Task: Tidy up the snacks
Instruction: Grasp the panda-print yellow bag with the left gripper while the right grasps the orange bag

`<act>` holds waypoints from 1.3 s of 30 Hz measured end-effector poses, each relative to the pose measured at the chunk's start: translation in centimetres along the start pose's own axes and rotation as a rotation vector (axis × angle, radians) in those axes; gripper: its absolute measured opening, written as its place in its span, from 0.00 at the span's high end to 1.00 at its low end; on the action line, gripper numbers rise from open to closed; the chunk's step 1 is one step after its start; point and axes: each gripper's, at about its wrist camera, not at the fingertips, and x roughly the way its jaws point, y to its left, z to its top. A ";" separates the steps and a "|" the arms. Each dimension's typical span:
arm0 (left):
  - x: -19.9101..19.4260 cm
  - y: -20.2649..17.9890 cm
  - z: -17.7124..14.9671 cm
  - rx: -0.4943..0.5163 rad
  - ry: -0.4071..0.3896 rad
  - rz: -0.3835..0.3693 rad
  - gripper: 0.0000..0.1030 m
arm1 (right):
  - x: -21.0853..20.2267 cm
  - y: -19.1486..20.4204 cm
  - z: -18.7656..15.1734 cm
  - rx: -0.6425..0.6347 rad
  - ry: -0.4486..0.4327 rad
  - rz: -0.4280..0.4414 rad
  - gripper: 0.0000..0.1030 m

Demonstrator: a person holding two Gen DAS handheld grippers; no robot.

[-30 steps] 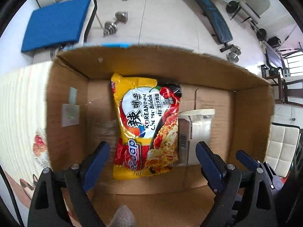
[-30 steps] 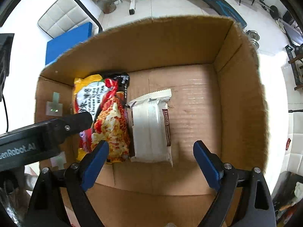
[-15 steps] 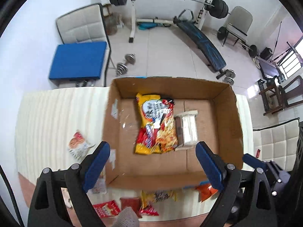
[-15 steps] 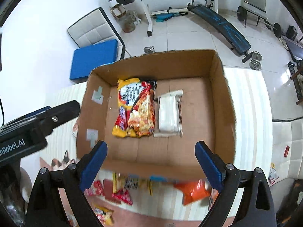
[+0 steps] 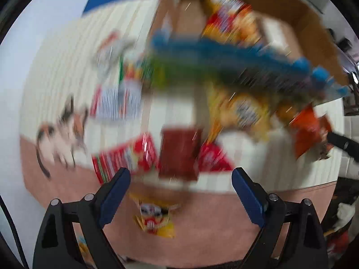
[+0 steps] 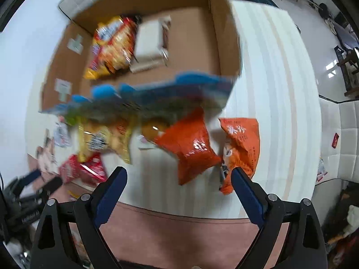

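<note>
Left gripper (image 5: 180, 180): jaws spread wide, nothing between them; view heavily blurred.
Right gripper (image 6: 179, 179): jaws spread wide, holding nothing.
Cardboard box (image 6: 224, 29): well ahead of the right gripper, open-topped, on the striped tablecloth (image 6: 276, 89).
Box contents: yellow noodle packet (image 6: 112, 47) beside a white packet (image 6: 149, 42), touching.
Loose snacks: two orange bags (image 6: 190, 148) just ahead of the right gripper; dark red packet (image 5: 179, 152) just ahead of the left gripper.
Blue box flap (image 6: 157, 92): between the bags and the box interior.
</note>
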 end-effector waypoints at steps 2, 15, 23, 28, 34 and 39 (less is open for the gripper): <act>1.4 1.2 -1.1 -0.039 0.026 -0.008 0.10 | 1.6 0.4 0.0 -0.033 0.016 -0.020 0.07; 3.9 5.8 -6.6 -0.098 0.083 0.004 0.10 | 7.3 2.4 0.0 -0.147 0.074 -0.263 0.45; 7.6 6.2 -7.9 -0.052 0.148 0.008 0.10 | 8.1 1.6 -4.3 -0.104 0.222 -0.154 0.47; 9.9 6.3 -8.0 -0.059 0.189 -0.018 0.10 | 8.7 1.1 -7.2 -0.068 0.284 -0.093 0.47; 11.9 6.9 -8.5 -0.069 0.218 -0.054 0.10 | 9.0 0.5 -7.8 -0.029 0.293 -0.031 0.27; 12.6 7.5 -9.1 -0.087 0.221 -0.073 0.15 | 8.8 -0.5 -6.4 -0.009 0.280 -0.013 0.24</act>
